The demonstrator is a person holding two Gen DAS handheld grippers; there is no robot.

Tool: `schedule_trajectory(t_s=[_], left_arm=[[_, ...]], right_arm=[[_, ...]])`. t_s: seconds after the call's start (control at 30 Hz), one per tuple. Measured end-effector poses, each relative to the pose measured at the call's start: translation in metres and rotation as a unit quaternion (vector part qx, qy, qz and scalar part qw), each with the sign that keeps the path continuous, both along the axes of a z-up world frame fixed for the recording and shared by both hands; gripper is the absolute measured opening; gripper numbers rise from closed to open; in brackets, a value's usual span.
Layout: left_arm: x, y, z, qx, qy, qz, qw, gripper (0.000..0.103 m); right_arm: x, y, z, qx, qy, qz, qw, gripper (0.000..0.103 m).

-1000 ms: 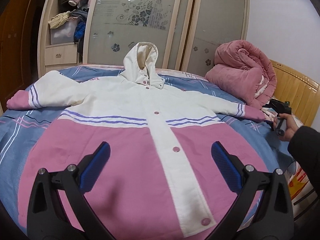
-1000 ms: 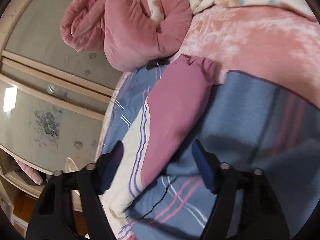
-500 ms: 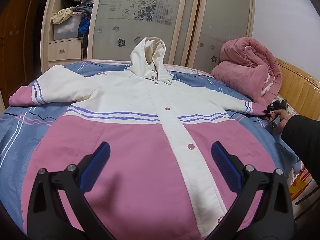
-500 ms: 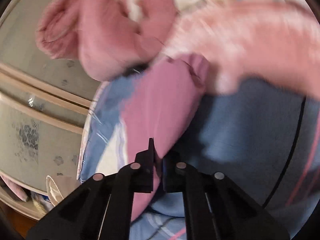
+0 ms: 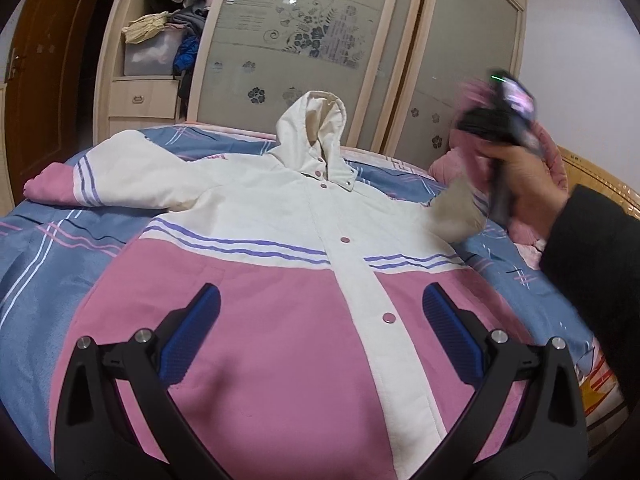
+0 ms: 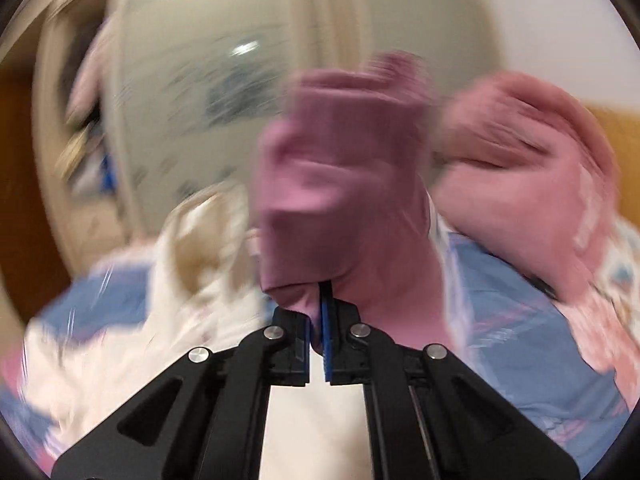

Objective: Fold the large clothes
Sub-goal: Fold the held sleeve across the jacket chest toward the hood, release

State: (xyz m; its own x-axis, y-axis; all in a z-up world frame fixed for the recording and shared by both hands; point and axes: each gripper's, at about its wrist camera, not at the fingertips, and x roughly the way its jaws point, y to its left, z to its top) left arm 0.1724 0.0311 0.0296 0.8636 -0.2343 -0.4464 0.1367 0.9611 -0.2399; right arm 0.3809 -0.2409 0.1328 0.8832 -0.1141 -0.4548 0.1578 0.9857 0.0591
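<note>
Wardrobe (image 5: 320,52) doors of frosted glass with a dark flower print stand behind the bed (image 5: 36,248), and that bed serves as the landmark for all else. On its blue striped cover the hooded coat (image 5: 280,280) lies face up, buttoned, white above and pink below, the hood (image 5: 316,132) toward the wardrobe. The coat's sleeve at the picture's left (image 5: 100,180) lies spread flat on the bed; the other sleeve (image 6: 332,200) is off the bed, lifted in the air. A rolled pink quilt (image 6: 520,168) sits at the bed's far right corner, against a yellow wooden headboard (image 5: 600,184). Left of the glass doors an open shelf (image 5: 160,40) is crammed with clothes and a pale storage box above a drawer.

The left gripper (image 5: 320,332) hangs over the coat's pink hem, its blue-padded jaws wide apart with nothing between them. The left wrist view shows the person's right hand (image 5: 520,176) and dark sleeve raised beside the quilt, badly smeared. Only the right wrist view shows the grip itself: the right gripper (image 6: 318,312) has its jaws pinched together on the pink cuff, which stands up in front of the lens and hides much of the wardrobe. That view is blurred, so the pale shape to the cuff's left is probably the hood.

No writing is legible anywhere.
</note>
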Motion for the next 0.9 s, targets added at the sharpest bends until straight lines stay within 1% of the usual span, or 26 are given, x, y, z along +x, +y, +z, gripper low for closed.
schedule_trajectory(t_s=[0.03,0.07,0.13,0.2,0.23,0.27,0.3,0.37,0.4,0.43,0.47,0.53,0.57,0.63,0.73,0.8,0.9], left_arm=[[0.000,0.002,0.000,-0.001,0.001,0.003,1.0000,0.101],[-0.001,0.004,0.001,-0.001,0.000,0.006,1.0000,0.101],[-0.003,0.009,0.002,-0.001,-0.002,0.012,0.9999,0.101],[-0.003,0.015,0.002,-0.004,-0.002,0.018,0.9998,0.101],[-0.002,0.017,0.002,-0.005,-0.001,0.020,0.9998,0.101],[-0.001,0.020,0.002,-0.008,0.002,0.023,0.9997,0.101],[0.000,0.023,0.002,-0.012,0.005,0.026,0.9996,0.101],[0.001,0.028,0.002,-0.020,0.009,0.029,0.9993,0.101],[0.002,0.029,0.002,-0.023,0.009,0.030,0.9992,0.101],[0.002,0.030,0.003,-0.025,0.010,0.032,0.9991,0.101],[0.002,0.032,0.003,-0.027,0.012,0.033,0.9990,0.101],[0.002,0.034,0.005,-0.029,0.013,0.035,0.9989,0.101],[0.001,0.034,0.005,-0.030,0.011,0.036,0.9988,0.101],[0.001,0.033,0.004,-0.026,0.016,0.042,0.9987,0.101],[-0.001,0.031,0.004,-0.019,0.025,0.047,0.9984,0.101],[-0.006,0.028,0.007,-0.014,0.019,0.046,0.9987,0.101],[-0.014,0.023,0.009,0.005,0.012,0.044,0.9990,0.101]], right_arm=[[0.006,0.024,-0.009,-0.012,0.012,0.018,1.000,0.004],[0.015,0.057,-0.026,-0.028,0.032,0.043,0.998,0.004],[0.028,0.102,-0.059,-0.050,0.069,0.073,0.994,0.005],[0.037,0.143,-0.101,-0.064,0.124,0.101,0.985,0.006],[0.039,0.158,-0.121,-0.065,0.153,0.113,0.980,0.011],[0.041,0.163,-0.133,-0.067,0.171,0.114,0.976,0.013],[0.040,0.169,-0.146,-0.067,0.191,0.114,0.973,0.017],[0.039,0.177,-0.156,-0.065,0.209,0.115,0.969,0.028],[0.036,0.181,-0.155,-0.056,0.212,0.118,0.969,0.057],[0.030,0.176,-0.151,-0.032,0.212,0.127,0.968,0.089],[0.025,0.173,-0.142,-0.018,0.202,0.127,0.971,0.093],[0.001,0.161,-0.119,0.026,0.163,0.140,0.976,0.093],[-0.010,0.155,-0.112,0.045,0.153,0.149,0.976,0.093],[-0.051,0.141,-0.093,0.080,0.126,0.157,0.976,0.099],[-0.111,0.121,-0.077,0.079,0.098,0.142,0.982,0.100],[-0.166,0.095,-0.070,0.066,0.081,0.103,0.989,0.100],[-0.247,0.066,-0.059,0.064,0.052,0.056,0.995,0.102]])
